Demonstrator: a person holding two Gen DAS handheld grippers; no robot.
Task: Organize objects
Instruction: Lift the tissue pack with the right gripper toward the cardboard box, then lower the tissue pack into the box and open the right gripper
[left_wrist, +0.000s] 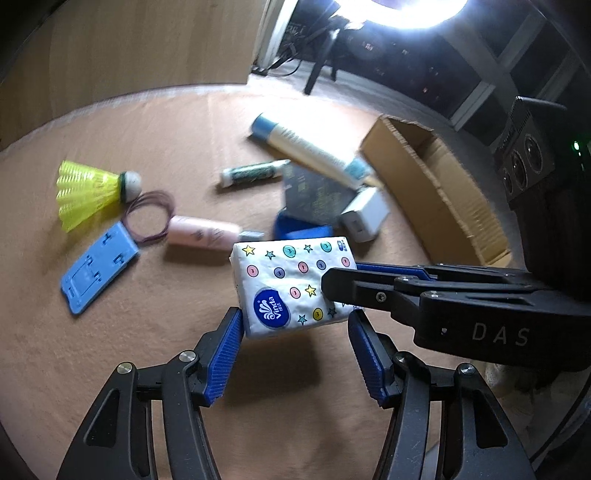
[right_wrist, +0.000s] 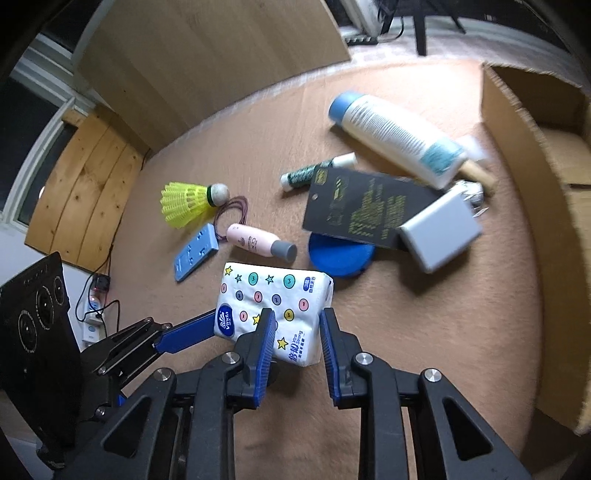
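A white tissue pack (left_wrist: 288, 273) printed with stars and coloured dots hangs tilted just above the tan table, casting a shadow on it. My right gripper (right_wrist: 296, 325) is shut on one end of the tissue pack (right_wrist: 273, 291). In the left wrist view the right gripper (left_wrist: 340, 275) reaches in from the right. My left gripper (left_wrist: 293, 321) stands open, its blue pads flanking the pack's near end without squeezing it. One blue finger (right_wrist: 184, 336) of the left gripper shows beside the pack's logo corner; the other is hidden behind the pack.
An open cardboard box (right_wrist: 535, 184) stands at the right. Beyond the pack lie a pink bottle (right_wrist: 255, 242), blue stand (right_wrist: 195, 254), yellow shuttlecock (right_wrist: 184, 203), hair ties (right_wrist: 232, 210), black card (right_wrist: 365, 214), white charger (right_wrist: 439, 232), blue lid (right_wrist: 340, 258), white bottle (right_wrist: 395, 136) and green stick (right_wrist: 306, 173).
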